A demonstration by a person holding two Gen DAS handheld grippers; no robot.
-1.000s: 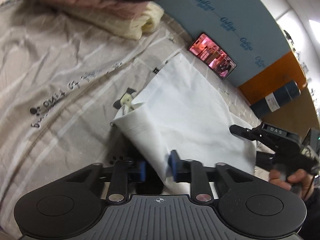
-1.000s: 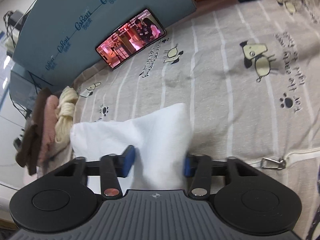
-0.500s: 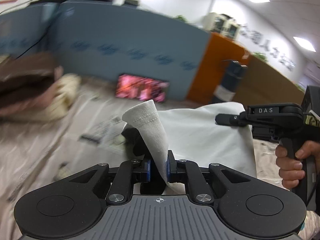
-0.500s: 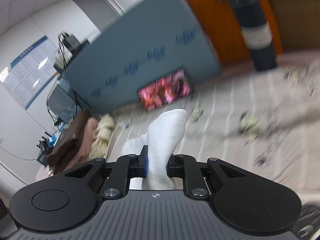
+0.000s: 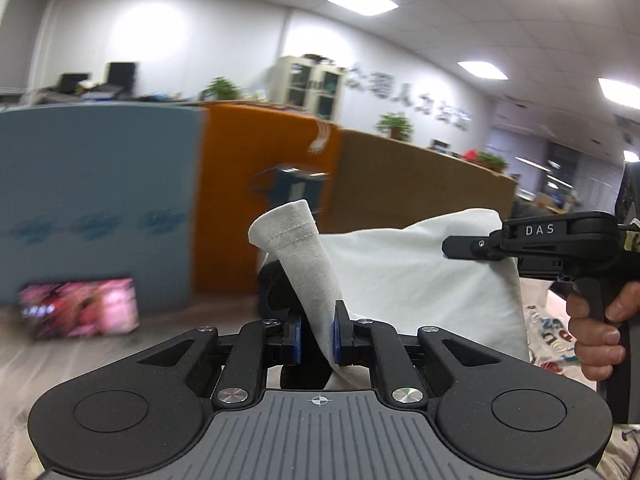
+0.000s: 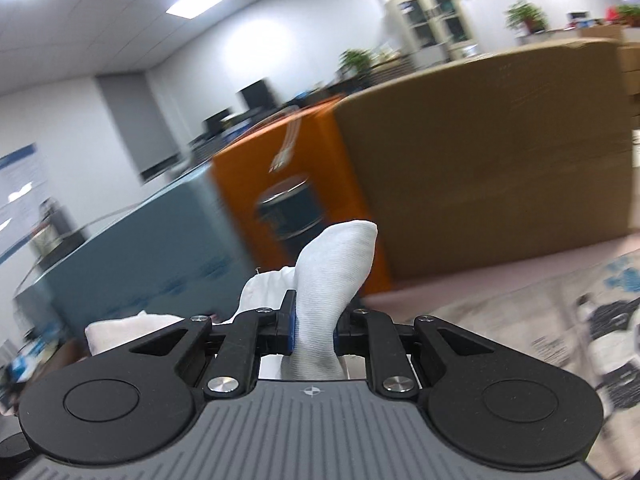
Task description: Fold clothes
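The white garment point(image 5: 404, 276) is up in the air, held at two spots. One edge of it with a stitched hem sticks up like a little cone from the left gripper point(image 5: 316, 338), and its blue pads point(image 5: 336, 336) are squeezed on the cloth. The rest of the cloth hangs across to the right gripper point(image 5: 472, 246), which pinches the other top edge. A hand point(image 5: 600, 332) holds that gripper by its black handle. In the right wrist view, the right gripper point(image 6: 314, 330) is pressed tight on a bunched bit of the white cloth too. Behind the cloth stand a blue panel point(image 5: 96, 184), an orange panel point(image 5: 264, 184) and a brown panel point(image 6: 480, 152). A phone point(image 5: 80, 312) with a pink screen leans on the blue panel, all blurry. A dark blue bottle point(image 6: 286, 216) stands by the orange panel
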